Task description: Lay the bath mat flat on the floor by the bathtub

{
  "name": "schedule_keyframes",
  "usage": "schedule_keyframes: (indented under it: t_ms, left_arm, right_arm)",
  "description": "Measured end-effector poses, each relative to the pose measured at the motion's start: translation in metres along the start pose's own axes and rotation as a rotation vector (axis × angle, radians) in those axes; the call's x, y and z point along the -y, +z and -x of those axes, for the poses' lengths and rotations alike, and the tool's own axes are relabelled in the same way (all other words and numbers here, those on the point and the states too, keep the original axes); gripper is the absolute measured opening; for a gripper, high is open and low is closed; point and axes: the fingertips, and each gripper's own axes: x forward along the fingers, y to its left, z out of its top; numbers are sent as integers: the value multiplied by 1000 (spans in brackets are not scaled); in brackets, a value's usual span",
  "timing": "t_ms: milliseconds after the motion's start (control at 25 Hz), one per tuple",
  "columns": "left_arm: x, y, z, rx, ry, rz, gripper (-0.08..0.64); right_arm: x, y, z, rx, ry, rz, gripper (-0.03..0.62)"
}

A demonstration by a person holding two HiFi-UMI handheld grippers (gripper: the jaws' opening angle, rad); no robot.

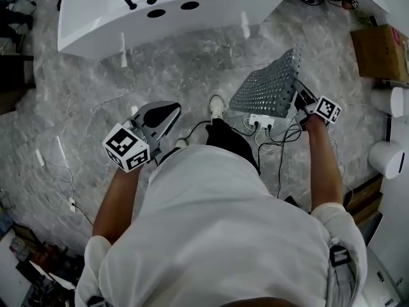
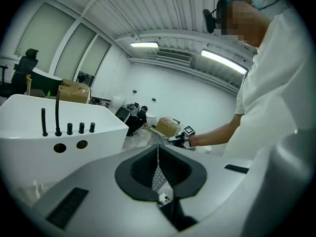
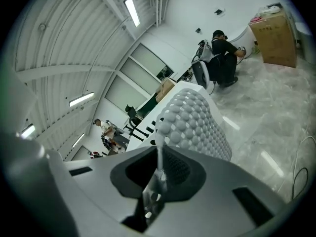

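One mat (image 1: 268,87), one bathtub (image 1: 96,24) (white), two tools (image 1: 172,112) (image 1: 298,93)

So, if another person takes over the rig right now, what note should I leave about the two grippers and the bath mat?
Left gripper: jaws together, holding nothing, over the floor.
Right gripper: shut on one edge of the bath mat.
The mat is in the air, tilted, above a power strip and cables. The bathtub is ahead, across bare floor.
Done: mat is in hand.
Left: bring it beside the tub, spread it flat, release.
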Motion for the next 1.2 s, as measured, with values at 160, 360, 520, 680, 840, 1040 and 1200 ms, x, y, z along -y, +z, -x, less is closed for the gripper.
schedule_keyframes:
  t_ms: [160,360,520,680,840,1040,1200]
  left_arm:
    - [-7,20,-37,3,43,29,20]
    - [-11,33,-72,-17,55,68,20]
    - [-30,32,-87,-30,73,108,20]
    - [-47,17,-86,-28,93,145,20]
    - [-69,-4,-81,-17,88,185,20]
    - [-96,-36,-69,-22,40,216,20]
    - [-127,-52,-43,-13,26,239,20]
  right_arm:
    - [32,49,-40,-33,30,55,44]
    - [76,104,-92,-100,25,140,44]
    - [104,143,-141,-149,-1,218,44]
    - [124,151,-194,-184,-38,265,46]
    - [141,128,-256,-191,-93,264,46]
    - [143,71,-329,-184,-150,226,44]
    - [122,11,-388,-228,-160,230,46]
